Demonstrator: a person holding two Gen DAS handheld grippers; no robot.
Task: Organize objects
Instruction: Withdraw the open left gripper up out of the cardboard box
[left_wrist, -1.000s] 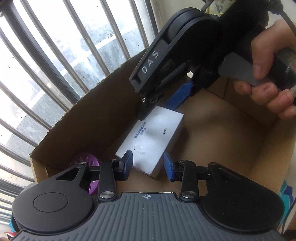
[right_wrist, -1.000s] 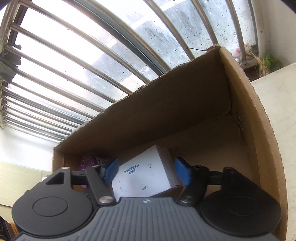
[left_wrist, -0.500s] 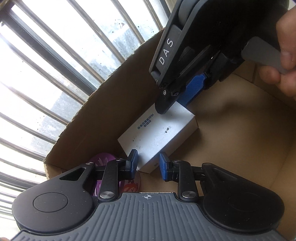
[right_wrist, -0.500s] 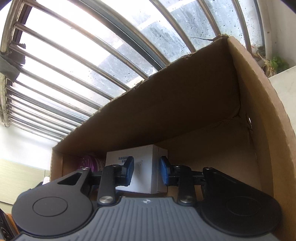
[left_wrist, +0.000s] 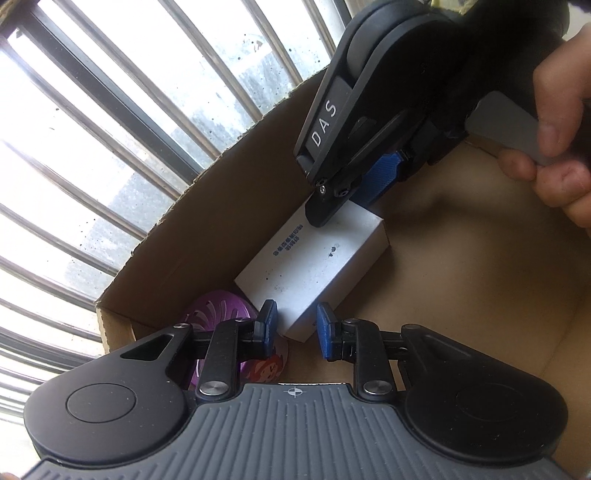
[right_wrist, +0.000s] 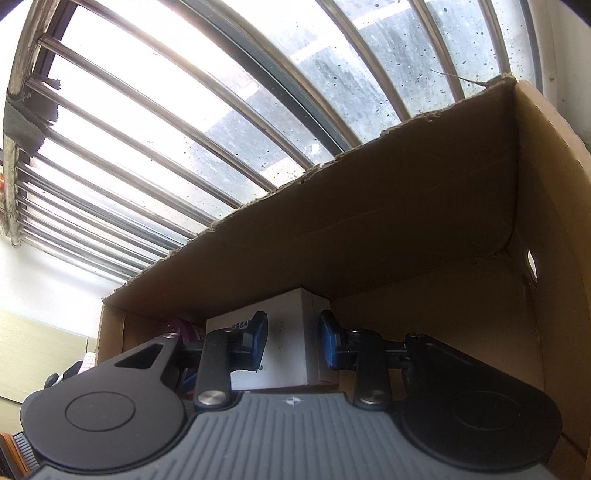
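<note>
In the left wrist view a purple disc (left_wrist: 218, 314) lies in the far left corner of the cardboard box (left_wrist: 480, 295), just beside the white carton (left_wrist: 314, 266) on the box floor along the far wall. The left gripper (left_wrist: 294, 325) hangs over the carton's near corner, jaws closed as far as they go, gripping nothing. Farther right, the right gripper (right_wrist: 291, 341), held by a hand (left_wrist: 557, 147), straddles the carton's other end; whether its pads (right_wrist: 258, 339) press it I cannot tell

Looked steeply down into the cardboard box (left_wrist: 461, 277) from close above. Shared the white carton (left_wrist: 314, 266) (right_wrist: 288, 343), barred window (right_wrist: 184, 110) far behind.
</note>
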